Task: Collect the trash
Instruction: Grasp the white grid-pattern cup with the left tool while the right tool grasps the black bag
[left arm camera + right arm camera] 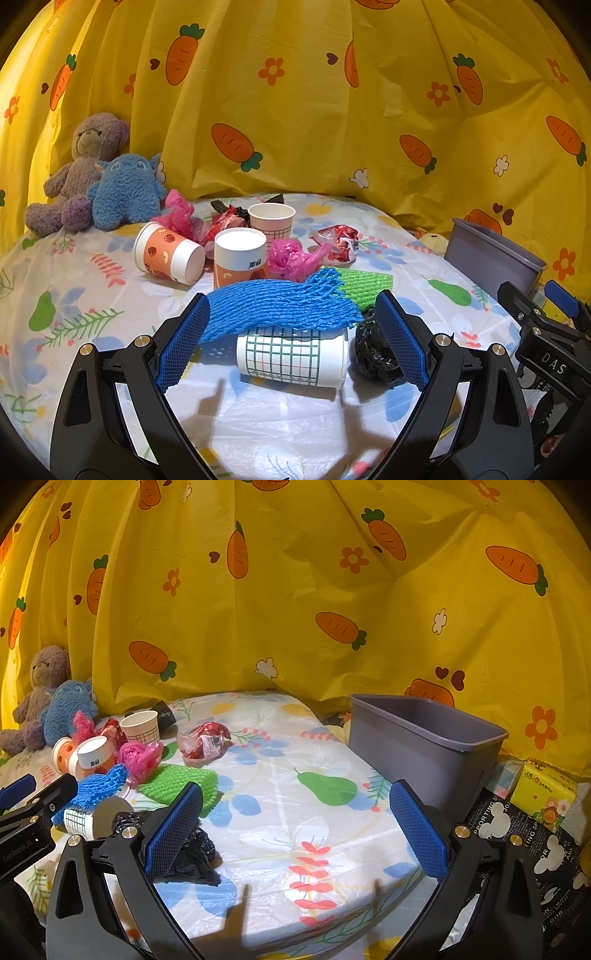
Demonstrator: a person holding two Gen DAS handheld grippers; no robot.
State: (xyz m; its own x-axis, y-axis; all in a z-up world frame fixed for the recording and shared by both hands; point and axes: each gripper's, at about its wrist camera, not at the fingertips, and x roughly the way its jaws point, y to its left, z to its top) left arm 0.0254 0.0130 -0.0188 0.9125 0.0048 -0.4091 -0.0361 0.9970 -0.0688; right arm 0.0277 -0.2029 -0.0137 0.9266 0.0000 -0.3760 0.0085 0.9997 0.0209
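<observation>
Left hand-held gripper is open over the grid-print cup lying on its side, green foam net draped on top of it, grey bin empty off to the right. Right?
One thing is wrong: the net draped on the grid-print cup is the blue foam net, not the green one; the green foam net lies flat behind it. The left wrist view shows this. The left hand-held gripper is open, and the grey bin looks empty in the right wrist view.

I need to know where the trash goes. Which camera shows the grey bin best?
The right wrist view: the grey bin stands whole beside the table's right edge, its open top and two walls visible. In the left wrist view it sits small at the right edge, its lower part cut off by the right gripper.
</observation>
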